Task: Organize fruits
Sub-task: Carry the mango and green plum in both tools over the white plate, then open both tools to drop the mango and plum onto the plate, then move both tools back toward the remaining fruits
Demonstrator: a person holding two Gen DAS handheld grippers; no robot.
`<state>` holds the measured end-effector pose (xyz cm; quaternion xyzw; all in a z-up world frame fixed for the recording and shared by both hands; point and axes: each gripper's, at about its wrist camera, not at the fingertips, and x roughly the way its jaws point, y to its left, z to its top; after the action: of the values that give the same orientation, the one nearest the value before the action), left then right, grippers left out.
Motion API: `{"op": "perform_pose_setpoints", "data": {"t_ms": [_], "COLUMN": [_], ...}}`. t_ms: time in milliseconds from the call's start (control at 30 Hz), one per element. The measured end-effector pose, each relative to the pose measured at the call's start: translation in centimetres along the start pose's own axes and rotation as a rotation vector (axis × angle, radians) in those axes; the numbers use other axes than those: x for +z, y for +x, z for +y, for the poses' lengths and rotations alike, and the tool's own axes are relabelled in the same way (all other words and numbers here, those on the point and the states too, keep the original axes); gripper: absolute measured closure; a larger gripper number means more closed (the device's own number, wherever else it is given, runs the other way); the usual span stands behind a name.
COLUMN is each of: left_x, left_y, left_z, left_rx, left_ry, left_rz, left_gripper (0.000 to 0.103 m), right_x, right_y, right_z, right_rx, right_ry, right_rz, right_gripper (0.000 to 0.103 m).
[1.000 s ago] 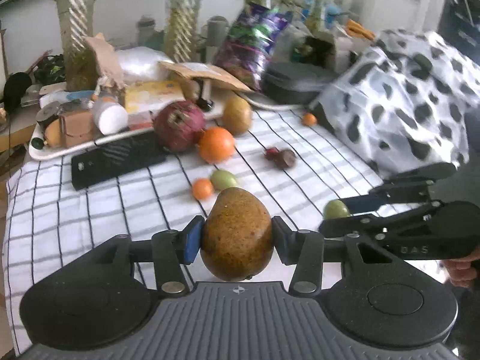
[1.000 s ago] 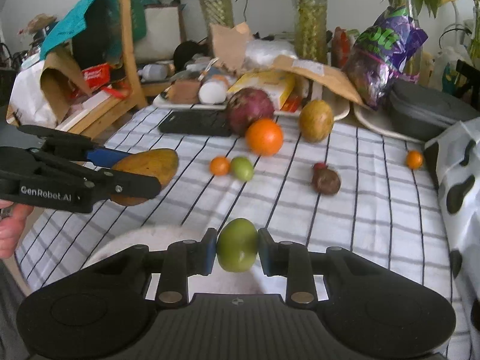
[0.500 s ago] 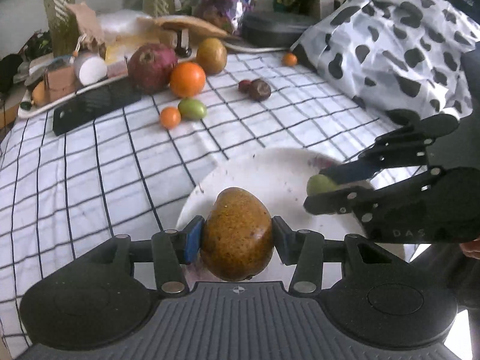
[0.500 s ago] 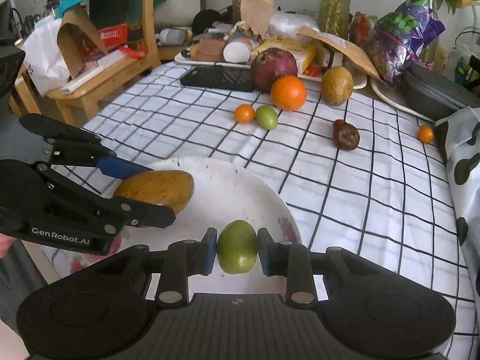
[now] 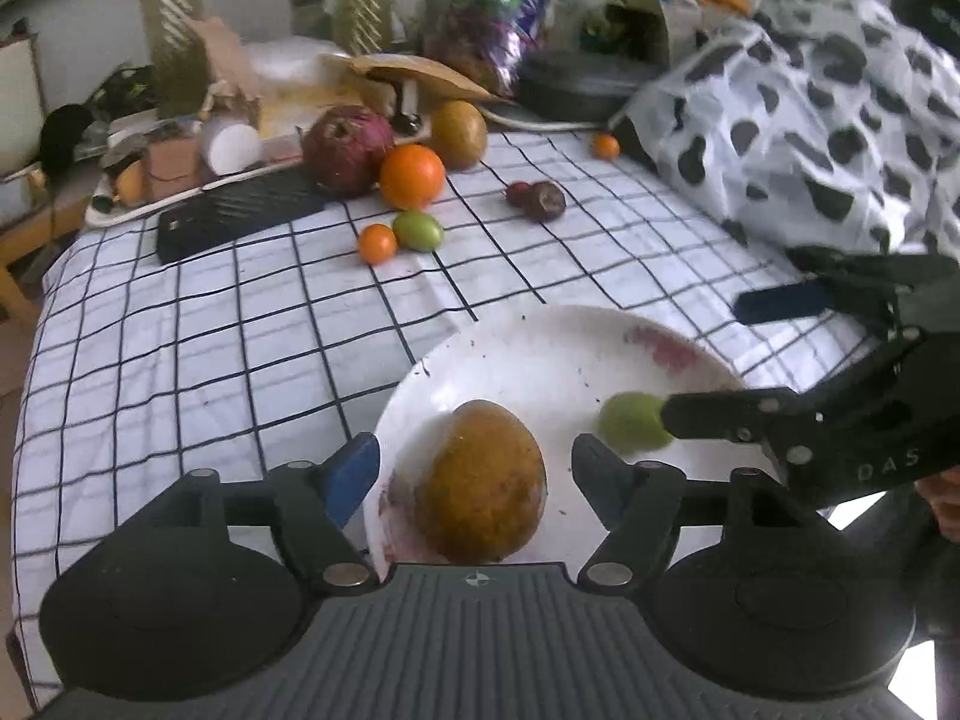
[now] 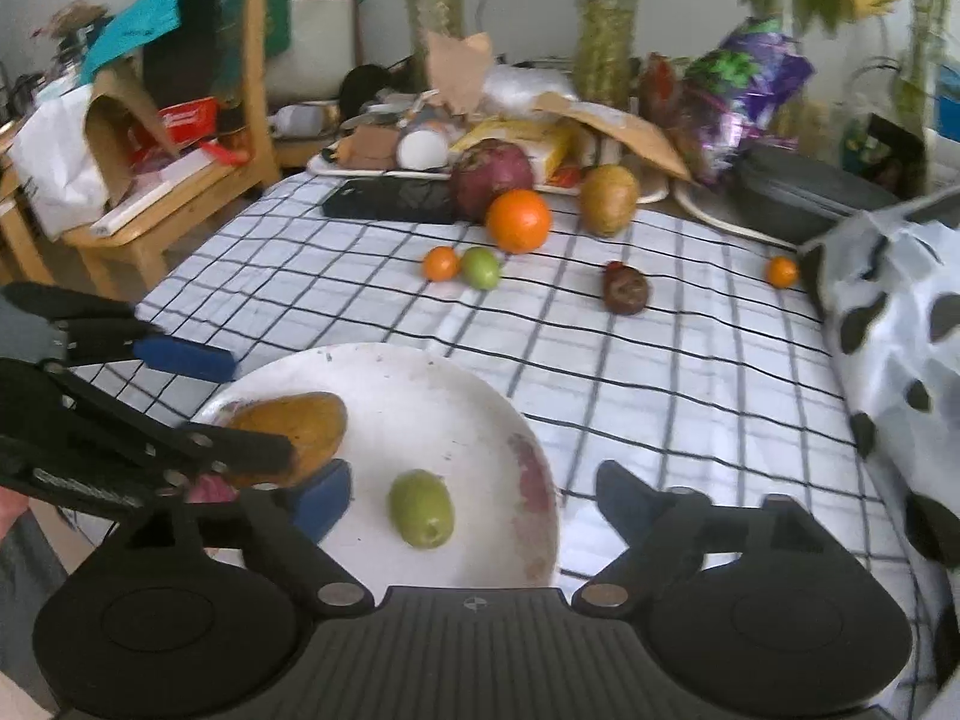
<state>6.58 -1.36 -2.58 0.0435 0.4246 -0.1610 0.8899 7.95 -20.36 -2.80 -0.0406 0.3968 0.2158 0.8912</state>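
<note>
The mango (image 5: pixel 482 483) lies on the white plate (image 5: pixel 540 354) near the front edge of the table (image 5: pixel 240 330), and the green fruit (image 6: pixel 421 507) lies beside it on the same plate — neither is gripped. The left tongs (image 5: pixel 474 468) are spread wide on either side of the mango, and the right tongs (image 6: pixel 474 498) are spread as well around the green fruit. Toward the far edge sit an orange (image 5: pixel 413 176), a small orange fruit (image 5: pixel 377 243) touching a green one (image 5: pixel 418 230), a dark fruit (image 5: pixel 543 201) and a big red fruit (image 5: pixel 347 147).
</note>
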Motion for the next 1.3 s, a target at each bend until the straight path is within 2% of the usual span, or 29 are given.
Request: {"op": "perform_pose_setpoints", "data": {"t_ms": [100,400,767,1100,1300], "left_x": [-0.2,-0.2,-0.1,2.2,4.1], "left_y": [-0.7,-0.9,-0.9,0.5,2.0], "left_z": [-0.2,-0.6,-0.5,0.4,2.1], "left_rx": [0.022,0.032,0.025,0.050,0.043], "left_ry": [-0.010,0.001,0.004,0.064,0.068], "left_rz": [-0.013,-0.027,-0.037,-0.064,-0.077], "left_gripper": [0.033,0.033,0.033,0.033,0.033], "right_x": [-0.5,-1.3,-1.1,0.6,2.2], "right_y": [-0.6,-0.1,0.2,1.6,3.3], "right_z": [-0.1,0.5,0.6,-1.1,-2.4], "right_rx": [-0.046,-0.103,-0.112,-0.164,-0.156], "right_ry": [0.026,0.009,0.007,0.057,0.052], "right_rz": [0.004,0.050,0.036,-0.006,-0.016], "right_gripper": [0.000,0.000,0.000,0.000,0.000]}}
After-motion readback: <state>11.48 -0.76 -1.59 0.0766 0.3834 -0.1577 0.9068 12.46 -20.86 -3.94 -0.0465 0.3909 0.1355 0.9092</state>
